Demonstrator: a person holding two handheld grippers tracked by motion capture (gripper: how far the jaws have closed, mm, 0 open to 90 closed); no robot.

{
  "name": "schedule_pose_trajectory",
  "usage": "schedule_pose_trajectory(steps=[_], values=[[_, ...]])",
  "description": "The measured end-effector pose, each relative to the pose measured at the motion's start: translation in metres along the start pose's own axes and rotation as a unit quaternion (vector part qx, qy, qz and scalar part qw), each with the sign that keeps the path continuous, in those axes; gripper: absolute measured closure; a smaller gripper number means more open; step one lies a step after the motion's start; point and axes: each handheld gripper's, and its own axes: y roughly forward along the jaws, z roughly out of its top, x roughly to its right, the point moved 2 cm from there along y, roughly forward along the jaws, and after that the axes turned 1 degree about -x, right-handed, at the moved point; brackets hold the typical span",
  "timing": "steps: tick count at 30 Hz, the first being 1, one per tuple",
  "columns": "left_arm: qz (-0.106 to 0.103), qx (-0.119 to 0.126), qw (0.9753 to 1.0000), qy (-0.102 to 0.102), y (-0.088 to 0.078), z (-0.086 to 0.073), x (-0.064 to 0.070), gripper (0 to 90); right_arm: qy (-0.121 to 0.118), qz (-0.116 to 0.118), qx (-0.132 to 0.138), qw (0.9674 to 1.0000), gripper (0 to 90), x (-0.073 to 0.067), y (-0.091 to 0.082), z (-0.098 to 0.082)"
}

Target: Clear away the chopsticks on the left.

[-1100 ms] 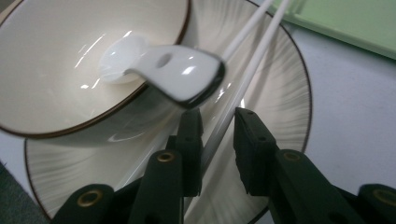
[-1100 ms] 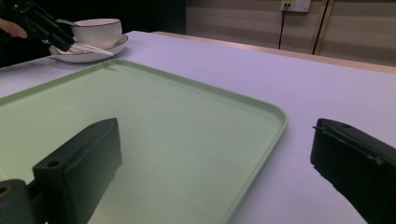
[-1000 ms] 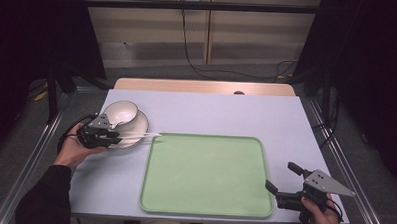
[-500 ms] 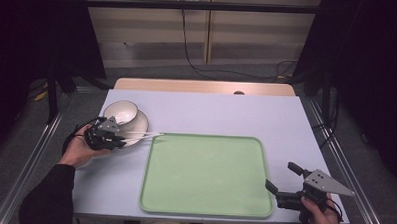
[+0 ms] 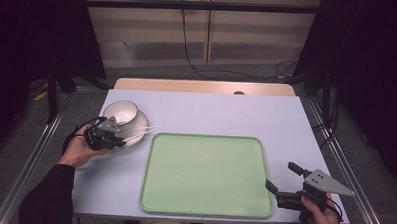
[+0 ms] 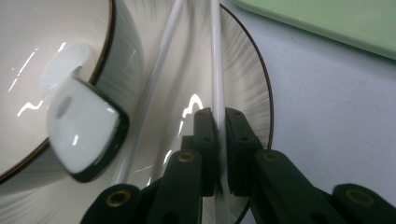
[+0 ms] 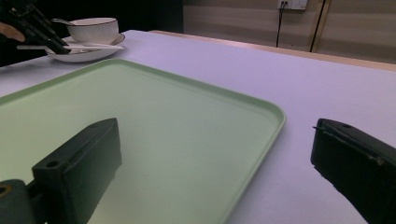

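A white bowl point(image 5: 120, 112) with a white spoon point(image 6: 79, 130) in it stands on a white plate point(image 5: 138, 121) at the table's left. Two white chopsticks point(image 5: 143, 131) lie across the plate. My left gripper point(image 5: 118, 140) sits at the plate's near edge. Its jaws have just been closing and now pinch one chopstick point(image 6: 215, 56). The other chopstick point(image 6: 161, 60) lies free beside it. My right gripper point(image 5: 280, 176) rests at the front right, jaws wide open with nothing between them, by the green tray point(image 5: 207, 175).
The green tray point(image 7: 140, 121) lies empty in the middle of the lilac table top point(image 5: 226, 113). Bare table lies behind and to the right of it. Metal rails run along both table sides, and dark curtains hang beyond.
The left hand has edged slightly toward the plate and its jaws have come together on a chopstick. The right gripper has not moved.
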Motion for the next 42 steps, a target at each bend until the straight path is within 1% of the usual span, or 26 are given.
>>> schedule_pose_trajectory(steps=[2,4,6,8,9,10,11,15,16,18,21,22,24,25,27,28,32,33,34,35,36,38,39,40,41,42], values=[[0.000,0.002,1.0000,-0.001,-0.001,0.000,0.000,84.7,0.001,-0.001,0.000,1.0000,1.4,0.000,0.000,0.000],[0.001,0.010,0.9999,-0.011,-0.004,0.000,0.001,84.8,0.001,-0.001,0.000,1.0000,1.4,0.000,0.000,0.000],[0.003,0.008,0.9998,-0.016,-0.005,0.000,0.000,84.8,-0.001,0.000,-0.001,1.0000,1.4,0.000,0.000,0.000],[0.019,0.021,0.9990,-0.034,-0.009,0.000,-0.001,84.8,-0.001,0.001,0.000,1.0000,1.3,0.000,0.000,0.000],[0.019,0.034,0.9979,-0.051,-0.011,-0.001,-0.001,84.9,-0.004,0.006,-0.001,1.0000,1.3,0.000,0.000,0.000],[0.019,0.034,0.9979,-0.051,-0.011,-0.001,-0.001,84.9,-0.004,0.006,-0.001,1.0000,1.3,0.000,0.000,0.000],[0.009,0.041,0.9974,-0.058,-0.011,0.000,0.001,84.9,-0.005,0.008,-0.002,1.0000,1.2,-0.001,0.000,0.000],[0.012,0.055,0.9961,-0.068,-0.014,0.003,0.005,84.8,-0.002,0.005,-0.001,1.0000,1.2,0.000,0.000,0.000],[0.015,0.059,0.9955,-0.073,-0.015,0.004,0.007,84.8,0.002,0.007,0.000,1.0000,1.2,0.000,0.000,0.000],[0.027,0.059,0.9955,-0.069,-0.018,0.006,0.011,84.9,0.006,0.006,-0.001,1.0000,1.2,0.000,0.000,0.000],[0.024,0.061,0.9953,-0.071,-0.023,0.008,0.015,84.9,0.001,0.009,0.001,1.0000,1.2,0.000,0.000,0.000],[0.022,0.060,0.9949,-0.078,-0.025,0.007,0.017,84.9,0.000,0.009,0.001,1.0000,1.3,0.000,0.000,0.000],[0.021,0.065,0.9945,-0.080,-0.026,0.007,0.019,84.9,0.003,0.009,0.001,1.0000,1.2,0.000,-0.001,0.000],[0.024,0.067,0.9938,-0.085,-0.026,0.006,0.021,84.9,0.003,0.009,0.001,1.0000,1.2,0.000,-0.001,0.000],[0.027,0.063,0.9938,-0.087,-0.027,0.004,0.024,84.9,0.001,0.007,0.004,1.0000,1.2,0.000,0.000,0.000],[0.034,0.069,0.9920,-0.100,-0.028,0.000,0.025,84.9,0.001,0.007,0.003,1.0000,1.2,0.000,-0.001,0.000],[0.034,0.073,0.9907,-0.109,-0.031,-0.004,0.027,85.0,0.000,0.007,0.003,1.0000,1.3,0.000,-0.001,0.000],[0.036,0.070,0.9909,-0.109,-0.033,-0.006,0.028,85.0,0.000,0.007,0.003,1.0000,1.3,0.000,-0.001,0.000],[0.041,0.077,0.9893,-0.117,-0.037,-0.009,0.030,85.0,0.000,0.007,0.003,1.0000,1.2,-0.001,-0.001,0.000],[0.041,0.077,0.9893,-0.117,-0.037,-0.009,0.030,85.0,0.000,0.007,0.003,1.0000,1.2,-0.001,-0.001,0.000],[0.041,0.083,0.9874,-0.128,-0.039,-0.012,0.035,85.0,0.000,0.007,0.003,1.0000,1.2,-0.001,-0.001,0.000],[0.048,0.078,0.9873,-0.130,-0.040,-0.013,0.037,84.9,-0.001,0.007,0.004,1.0000,1.2,-0.001,-0.001,0.000],[0.053,0.082,0.9860,-0.135,-0.043,-0.015,0.041,84.9,-0.001,0.006,0.004,1.0000,1.2,-0.001,-0.001,0.000],[0.053,0.082,0.9860,-0.135,-0.043,-0.015,0.041,84.9,-0.001,0.005,0.004,1.0000,1.2,-0.001,-0.001,0.000],[0.054,0.086,0.9842,-0.145,-0.044,-0.015,0.044,85.0,-0.001,0.006,0.004,1.0000,1.2,-0.001,-0.001,0.000],[0.044,0.092,0.9833,-0.150,-0.045,-0.016,0.048,85.0,-0.001,0.006,0.004,1.0000,1.2,-0.001,-0.001,0.000]])
